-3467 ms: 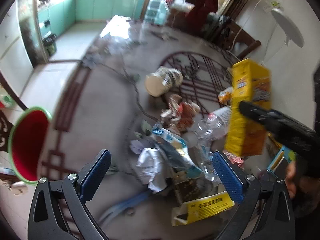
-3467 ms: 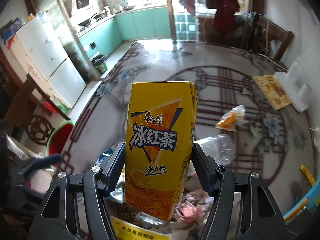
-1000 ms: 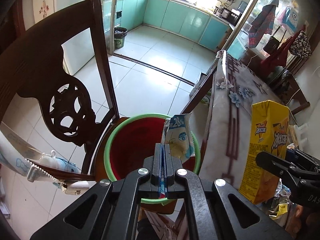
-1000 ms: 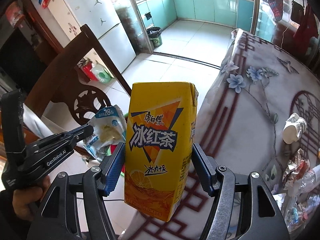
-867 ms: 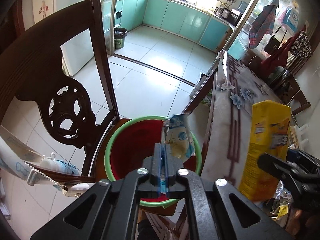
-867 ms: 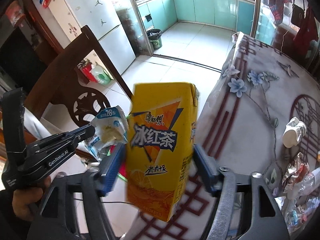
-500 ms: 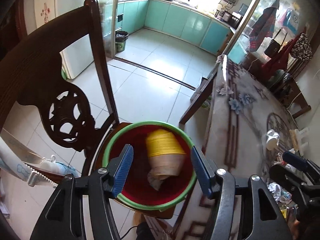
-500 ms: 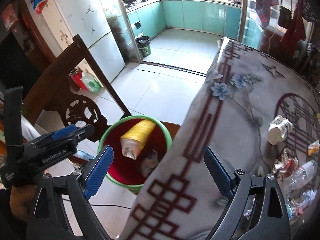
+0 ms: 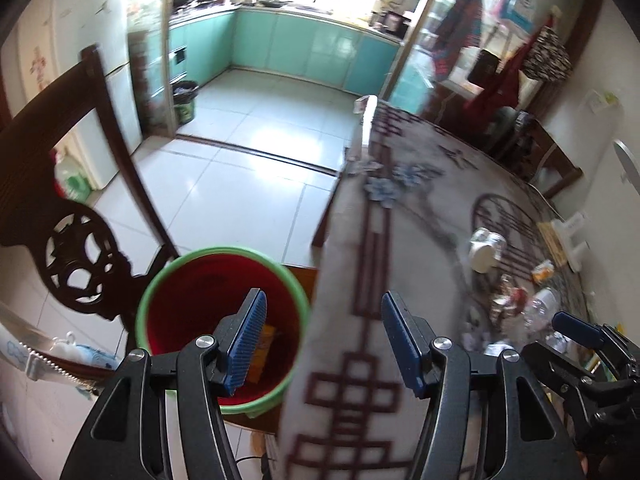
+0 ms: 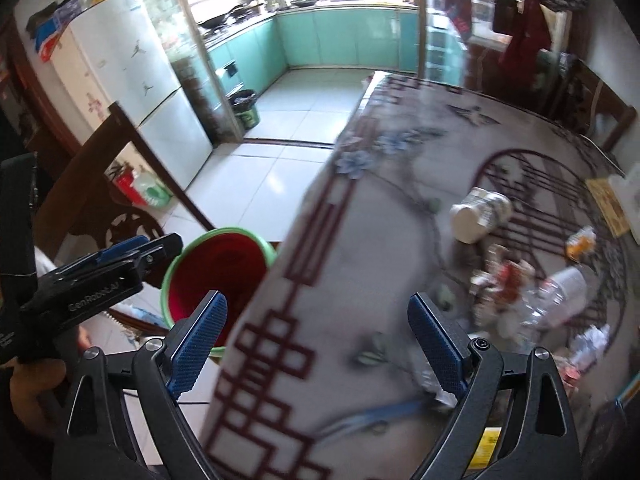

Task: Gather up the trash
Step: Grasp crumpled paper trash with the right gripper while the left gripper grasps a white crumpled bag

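Note:
A red bucket with a green rim [image 9: 160,300] stands on a chair beside the table; it also shows in the right wrist view [image 10: 224,264]. A yellow carton [image 9: 264,344] lies inside it. My left gripper [image 9: 324,340] is open and empty over the bucket's right rim and the table edge. My right gripper [image 10: 320,340] is open and empty above the tablecloth [image 10: 360,280]. Trash lies on the table at the right: a white paper cup [image 10: 476,216], a clear plastic bottle [image 10: 560,292], crumpled wrappers [image 10: 504,272] and an orange packet [image 10: 580,242].
A dark carved wooden chair [image 9: 80,240] stands left of the bucket. A white fridge [image 10: 120,92] and turquoise kitchen cabinets [image 10: 348,36] are behind. A small black bin [image 10: 244,108] stands on the tiled floor. A white object [image 10: 632,200] sits at the table's far right.
Both grippers have let go: the carton and the wrapper dropped into the bucket. Both grippers have since swung right, toward the table and its trash.

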